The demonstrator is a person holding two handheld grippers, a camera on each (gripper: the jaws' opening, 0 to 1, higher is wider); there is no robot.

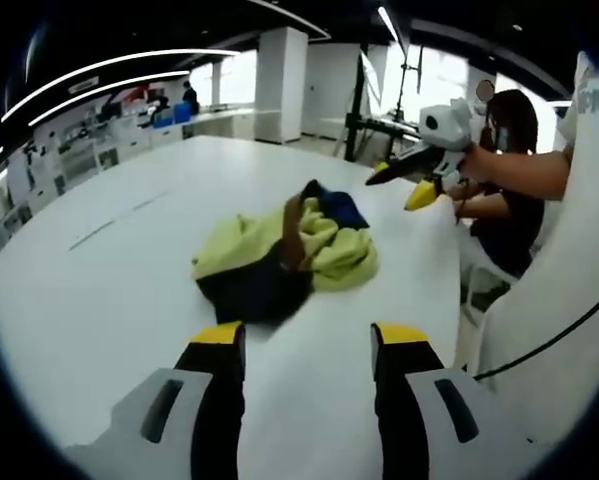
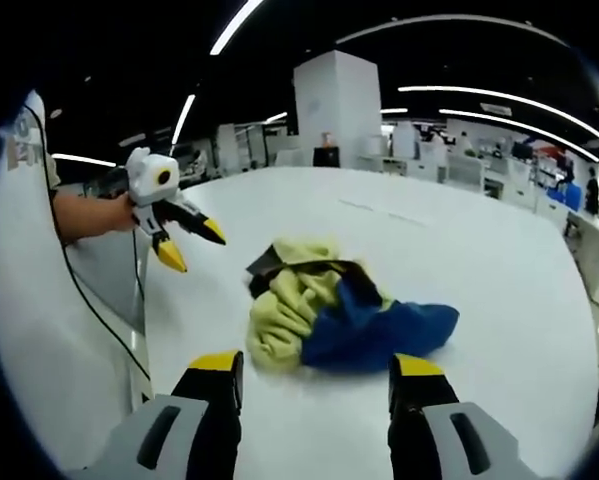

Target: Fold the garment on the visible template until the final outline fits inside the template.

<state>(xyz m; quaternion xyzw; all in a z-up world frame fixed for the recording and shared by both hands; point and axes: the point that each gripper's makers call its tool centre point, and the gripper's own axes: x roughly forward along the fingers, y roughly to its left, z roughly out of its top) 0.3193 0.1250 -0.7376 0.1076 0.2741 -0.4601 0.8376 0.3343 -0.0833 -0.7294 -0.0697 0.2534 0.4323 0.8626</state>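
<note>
A crumpled garment [image 1: 284, 250] in pale yellow-green, dark blue and black lies bunched on the white table [image 1: 119, 300]. My left gripper [image 1: 309, 340] hovers open just short of it, with nothing between the yellow-tipped fingers. Beyond the garment, the right gripper [image 1: 394, 190] is held above the table's far edge, open and holding nothing. In the right gripper view, the same garment [image 2: 339, 310] lies just past my open right gripper [image 2: 314, 365]. The left gripper [image 2: 197, 250] hangs open at the left, above the table edge. Faint lines [image 1: 109, 225] cross the tabletop.
The table edge [image 2: 144, 330] runs close by at the left of the right gripper view. A seated person [image 1: 509, 180] is beyond the table's far side. Desks and a white pillar [image 2: 337, 110] stand in the background. Bare tabletop [image 2: 499, 260] surrounds the garment.
</note>
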